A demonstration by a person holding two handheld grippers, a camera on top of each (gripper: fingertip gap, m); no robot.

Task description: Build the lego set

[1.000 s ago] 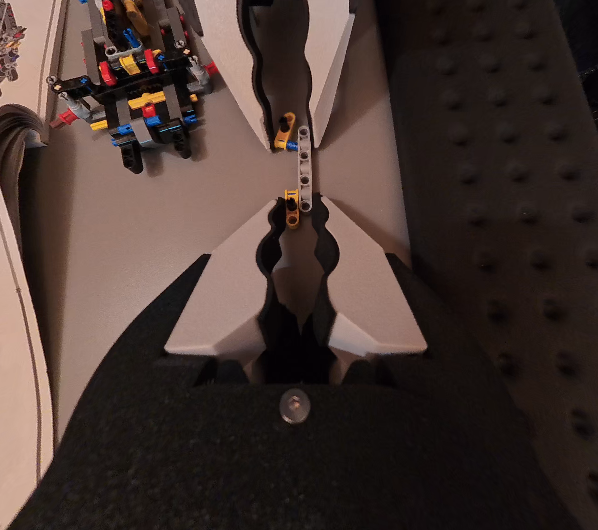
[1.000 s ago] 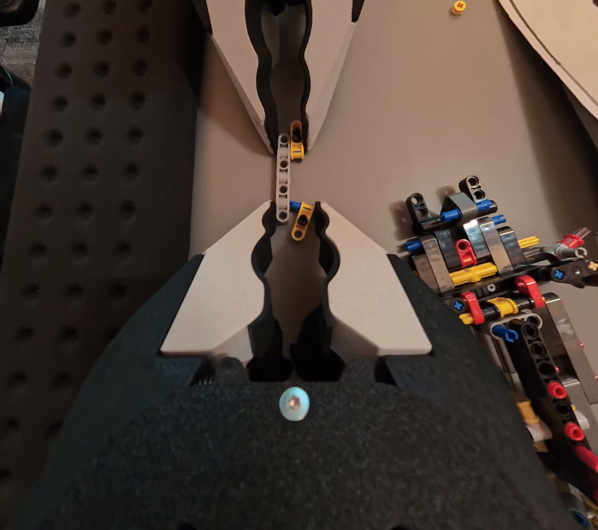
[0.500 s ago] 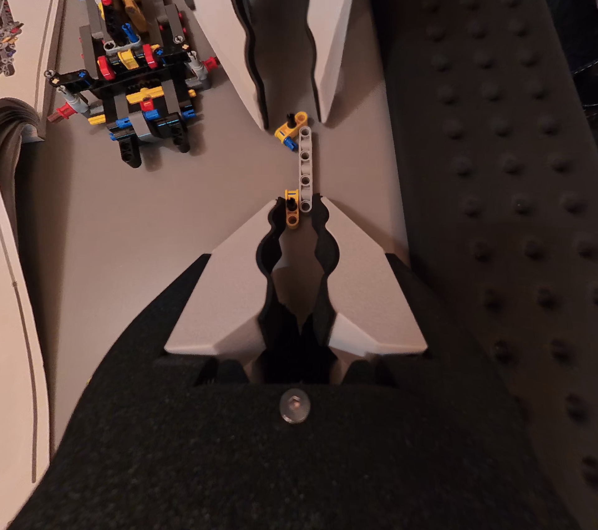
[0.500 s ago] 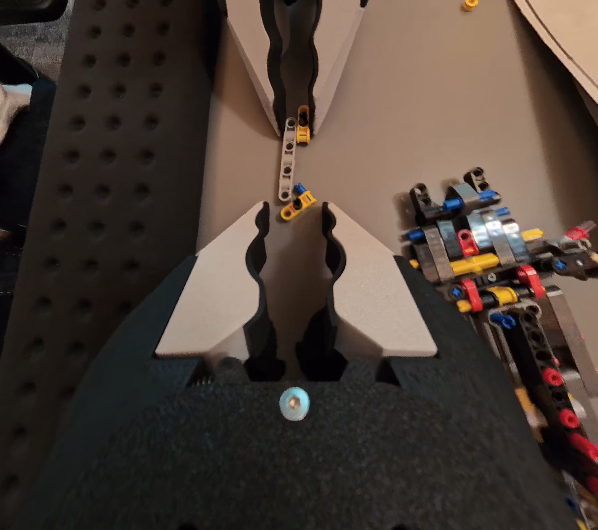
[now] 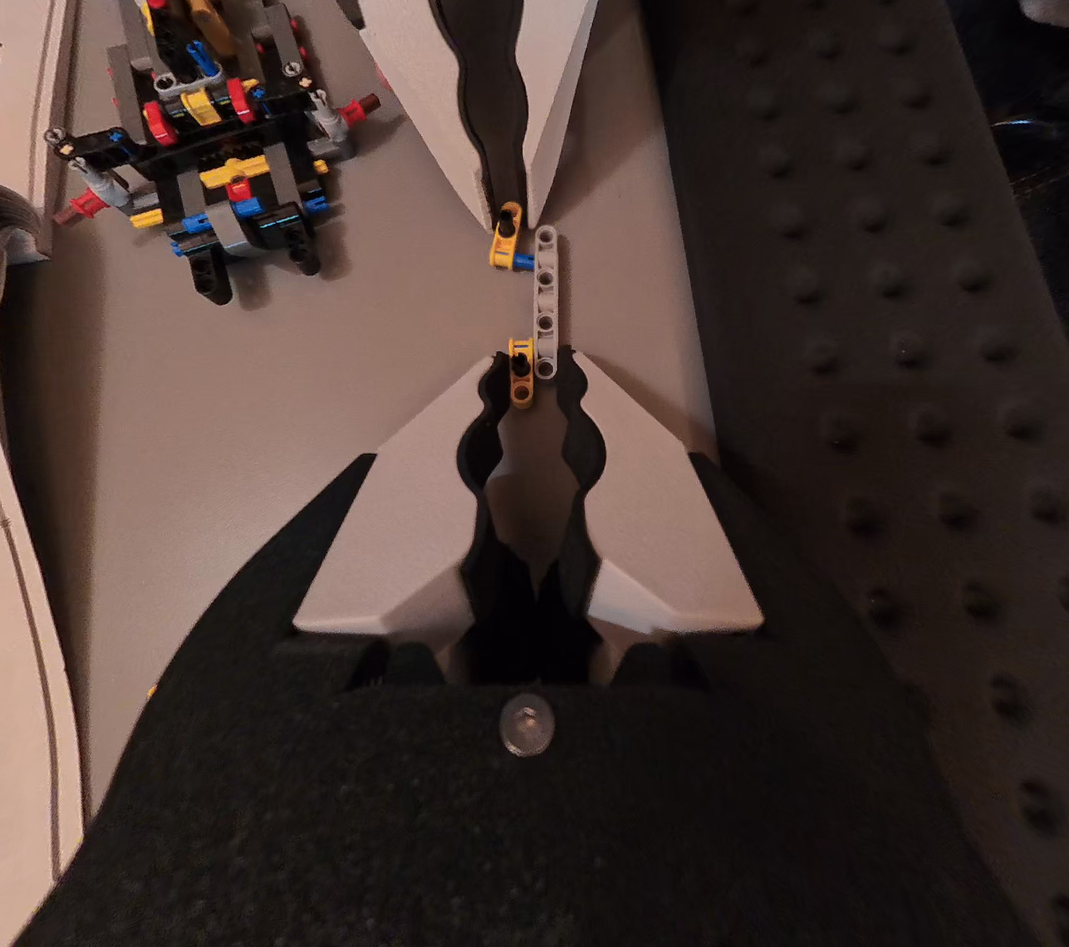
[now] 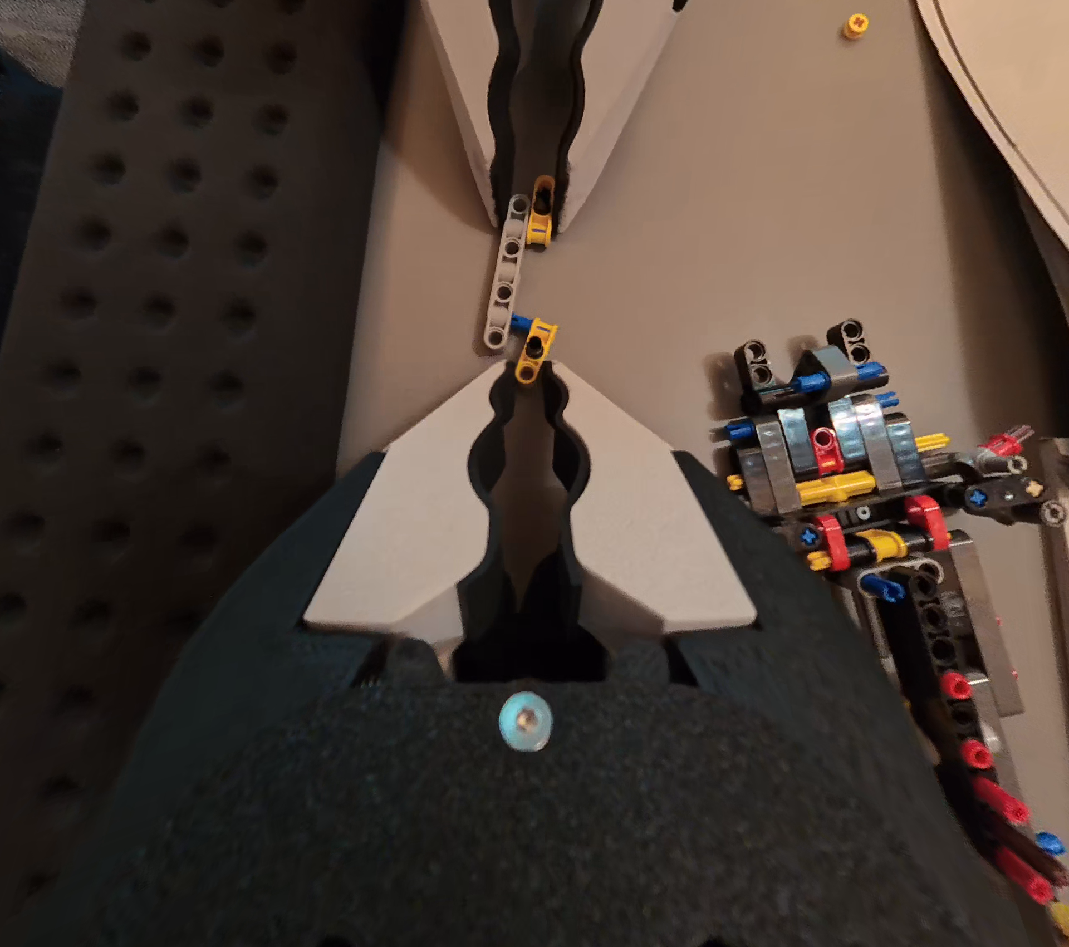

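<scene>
Now left gripper (image 5: pixel 533 361) pinches grey beam (image 5: pixel 545 299); right gripper (image 6: pixel 527 368) pinches yellow connector (image 6: pixel 535 350).

The lego model (image 6: pixel 867 503) runs off the right edge; the paper sheets (image 6: pixel 995 51) are cropped too

Smooth matt desk (image 5: pixel 243 398); glossy plastic model (image 6: pixel 839 485) near its right edge; grainy black gripper bodies with smooth pale fingers (image 5: pixel 428 514); matt black perforated mat (image 6: pixel 173 225); paper sheets (image 6: pixel 995 51).

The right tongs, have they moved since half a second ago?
Yes. The right tongs have closed onto the yellow connector again, beside the built model.
</scene>
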